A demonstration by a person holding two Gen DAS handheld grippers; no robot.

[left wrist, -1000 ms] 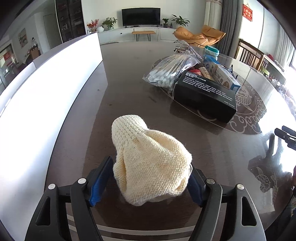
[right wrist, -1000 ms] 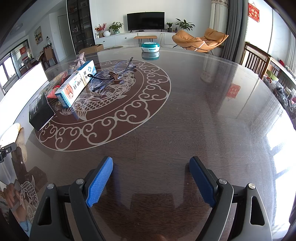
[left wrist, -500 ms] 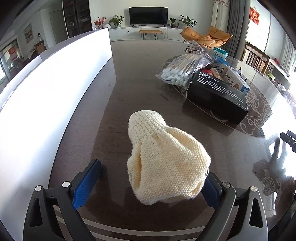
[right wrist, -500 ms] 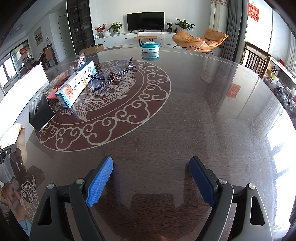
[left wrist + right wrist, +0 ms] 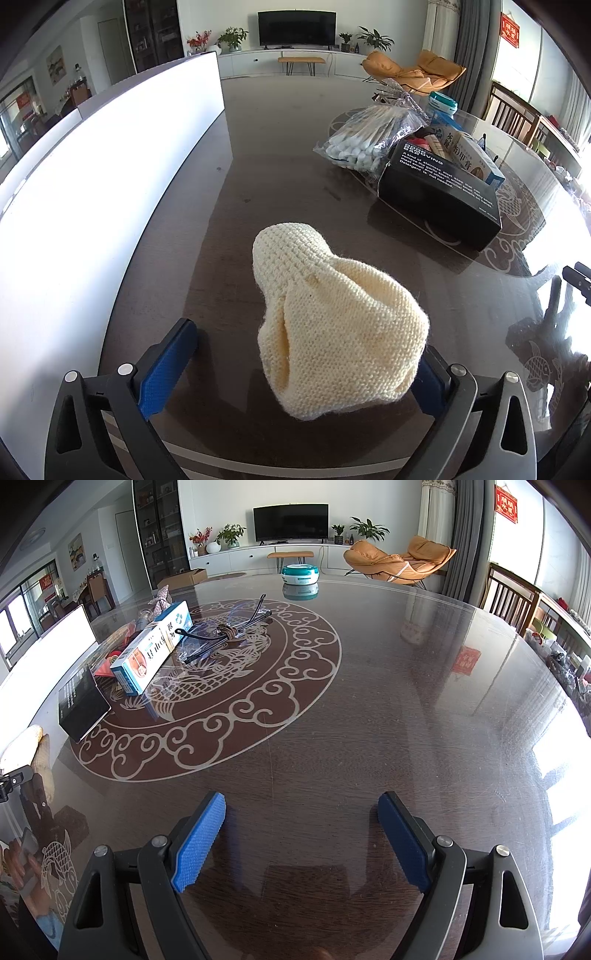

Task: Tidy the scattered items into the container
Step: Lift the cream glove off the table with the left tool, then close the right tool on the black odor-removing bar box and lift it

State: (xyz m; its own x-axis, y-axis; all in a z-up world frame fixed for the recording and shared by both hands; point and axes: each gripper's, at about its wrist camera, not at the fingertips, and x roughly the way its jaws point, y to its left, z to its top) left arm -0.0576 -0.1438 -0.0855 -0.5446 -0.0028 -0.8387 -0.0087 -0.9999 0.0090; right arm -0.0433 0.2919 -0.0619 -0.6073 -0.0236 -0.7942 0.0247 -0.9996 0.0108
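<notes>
A cream knitted pouch [image 5: 332, 325] lies on the dark table, resting against the right pad of my open left gripper [image 5: 295, 365]; the left pad [image 5: 168, 369] stands clear of it. The white container wall [image 5: 110, 177] runs along the left. It also shows in the right wrist view [image 5: 51, 646]. My right gripper [image 5: 301, 834] is open and empty above bare table. The pouch shows at the far left of the right wrist view [image 5: 22, 746].
A bag of cotton swabs [image 5: 369, 140], a black box [image 5: 439, 192], a blue-and-white box [image 5: 151, 653], bagged glasses [image 5: 225, 631] and a teal round tin [image 5: 300, 574] sit on the table's patterned centre [image 5: 221, 720]. Chairs stand at the right.
My left gripper has opened: a second ago it was shut on the pouch, now the left pad is away from it. The right gripper has not moved.
</notes>
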